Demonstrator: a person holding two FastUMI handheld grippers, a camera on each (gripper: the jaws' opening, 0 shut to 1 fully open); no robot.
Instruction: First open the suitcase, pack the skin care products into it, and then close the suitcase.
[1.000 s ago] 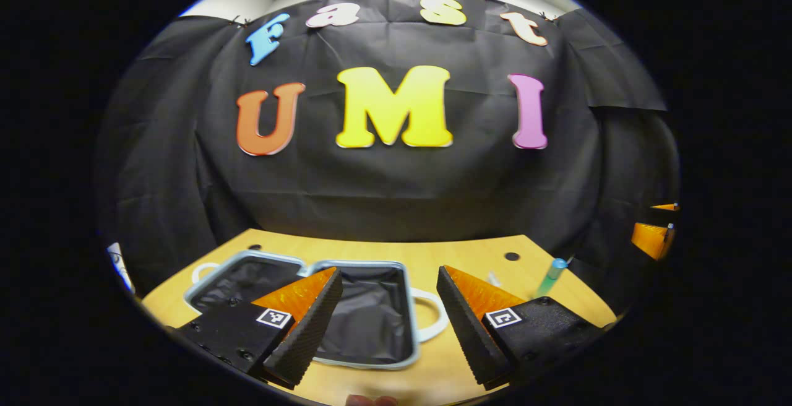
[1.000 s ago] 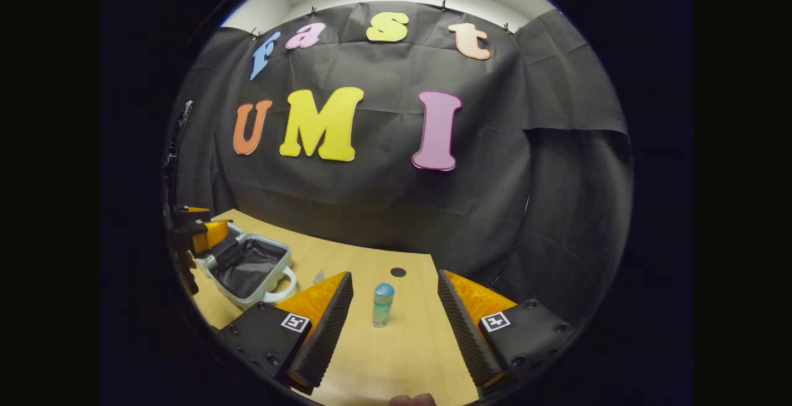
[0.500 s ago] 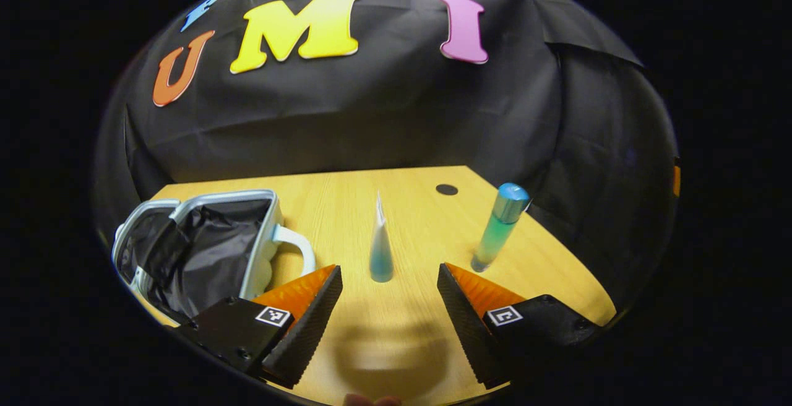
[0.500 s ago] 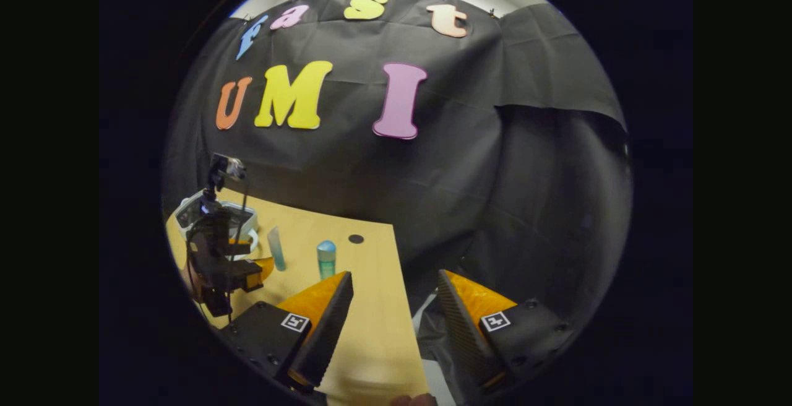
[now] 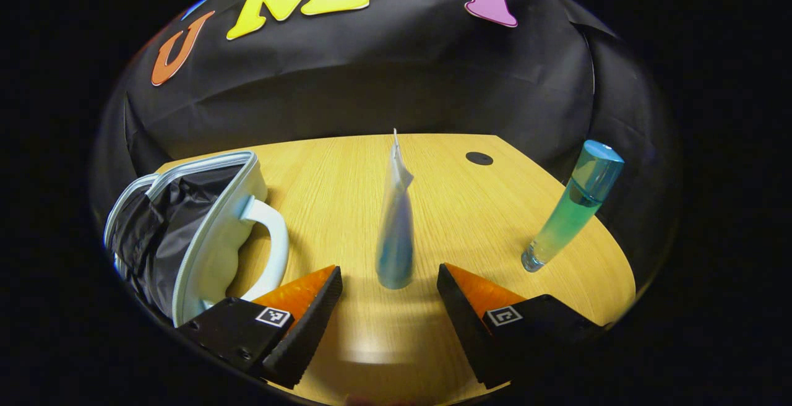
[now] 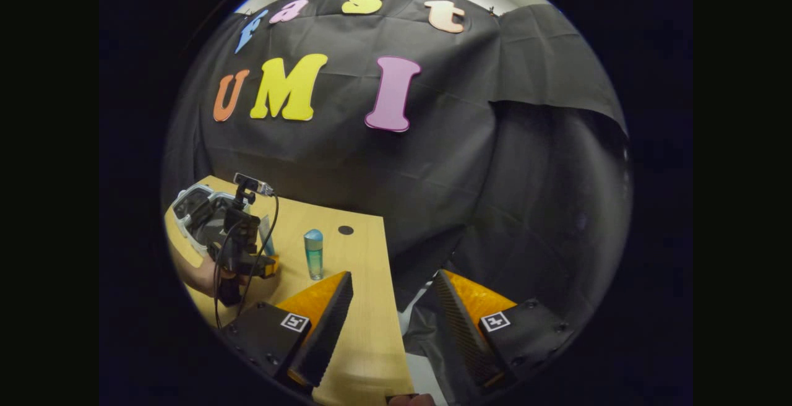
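My left gripper [image 5: 388,291] gapes, empty, before the upright tube [image 5: 395,226]: soft, light; I'd pinch low.

Suitcase [image 5: 204,233]: small, pale blue-white shell, light handle, dark fabric lining, lid open, lies at left of the left gripper view. Squeeze tube [image 5: 395,226]: pale with bluish base, stands cap-down, crimped end up, bottom centre of frame. Bottle [image 5: 572,205]: slim, clear, teal liquid, blue cap, stands upright, appears tilted at right edge of frame, well apart from the tube.
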